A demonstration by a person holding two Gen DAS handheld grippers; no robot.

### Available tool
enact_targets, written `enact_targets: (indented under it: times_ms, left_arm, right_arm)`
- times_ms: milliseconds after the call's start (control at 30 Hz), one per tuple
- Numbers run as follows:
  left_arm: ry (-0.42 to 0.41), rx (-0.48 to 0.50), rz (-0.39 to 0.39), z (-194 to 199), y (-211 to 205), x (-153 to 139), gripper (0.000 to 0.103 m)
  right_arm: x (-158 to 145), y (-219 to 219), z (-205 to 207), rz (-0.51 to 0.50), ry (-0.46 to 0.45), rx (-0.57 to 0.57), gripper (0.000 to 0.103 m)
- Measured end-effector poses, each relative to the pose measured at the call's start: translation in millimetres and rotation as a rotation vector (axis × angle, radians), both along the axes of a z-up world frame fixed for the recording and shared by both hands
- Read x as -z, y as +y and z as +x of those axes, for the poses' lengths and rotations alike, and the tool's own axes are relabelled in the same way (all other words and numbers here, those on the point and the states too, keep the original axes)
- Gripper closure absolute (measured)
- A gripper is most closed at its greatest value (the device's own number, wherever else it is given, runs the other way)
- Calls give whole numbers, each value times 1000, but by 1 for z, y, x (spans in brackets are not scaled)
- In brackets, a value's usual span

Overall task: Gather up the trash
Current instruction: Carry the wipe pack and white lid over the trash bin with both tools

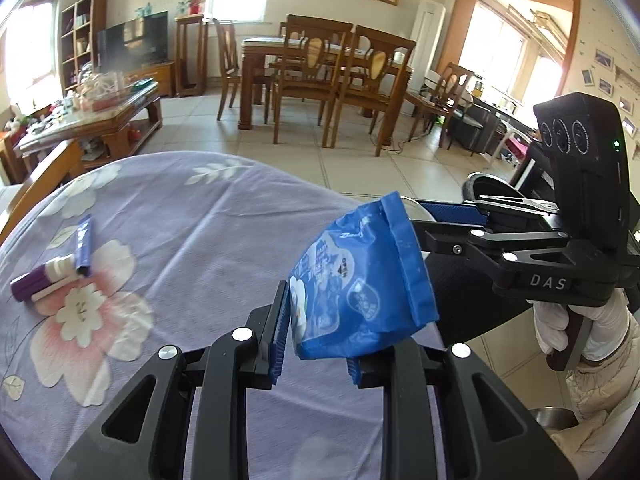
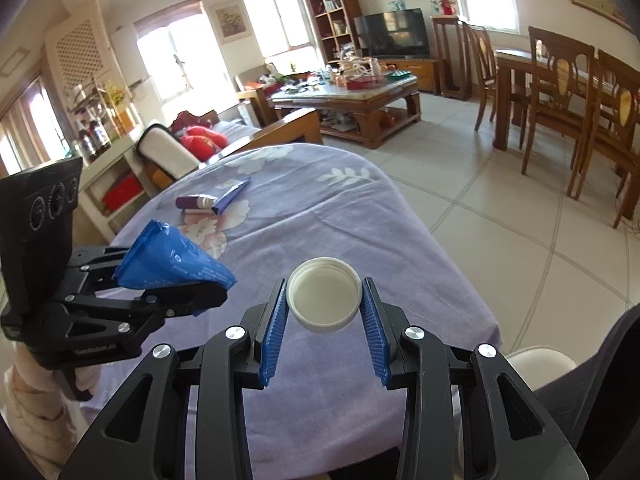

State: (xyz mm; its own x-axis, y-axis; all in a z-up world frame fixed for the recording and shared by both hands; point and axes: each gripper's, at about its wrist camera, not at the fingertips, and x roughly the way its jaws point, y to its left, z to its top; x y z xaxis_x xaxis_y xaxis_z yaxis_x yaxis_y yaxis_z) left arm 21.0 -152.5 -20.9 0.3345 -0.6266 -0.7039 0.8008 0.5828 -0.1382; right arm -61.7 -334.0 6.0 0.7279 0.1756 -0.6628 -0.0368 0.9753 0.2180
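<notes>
With both hands full above the table, either piece of trash could slip before I reach a bin.
Nearest me, my right gripper (image 2: pixel 324 308) is clamped on a white plastic cap (image 2: pixel 324 300) by its round sides alone, so a tilt or jolt could pop it out onto the lilac floral tablecloth (image 2: pixel 320 208). Just beside it, my left gripper (image 1: pixel 318 336) pinches the bottom corner of a crumpled blue snack packet (image 1: pixel 360 280), whose loose upper end juts toward the other gripper and could snag or peel free. Farther off on the cloth, a purple-capped tube (image 1: pixel 42 280) and a blue wrapper (image 1: pixel 83 246) lie touching, not yet collected; I could forget them. No bin shows clearly.
</notes>
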Motion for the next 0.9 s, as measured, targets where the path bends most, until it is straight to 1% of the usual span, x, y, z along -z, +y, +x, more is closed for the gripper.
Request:
enact_targets:
  times_ms: [167, 433, 633, 900]
  left_arm:
    - [-9, 54, 4, -20, -33, 0, 78]
    - [-16, 141, 8, -47, -84, 3, 78]
    - [-17, 209, 8, -66, -122, 7, 78]
    - [-17, 320, 7, -93, -183, 12, 78]
  right_arm:
    - [-7, -28, -34, -5, -18, 41, 66]
    - [-9, -73, -88, 15, -39, 132, 66]
    - [-3, -114, -129, 32, -40, 209, 66]
    - [11, -171, -179, 53, -29, 316, 66]
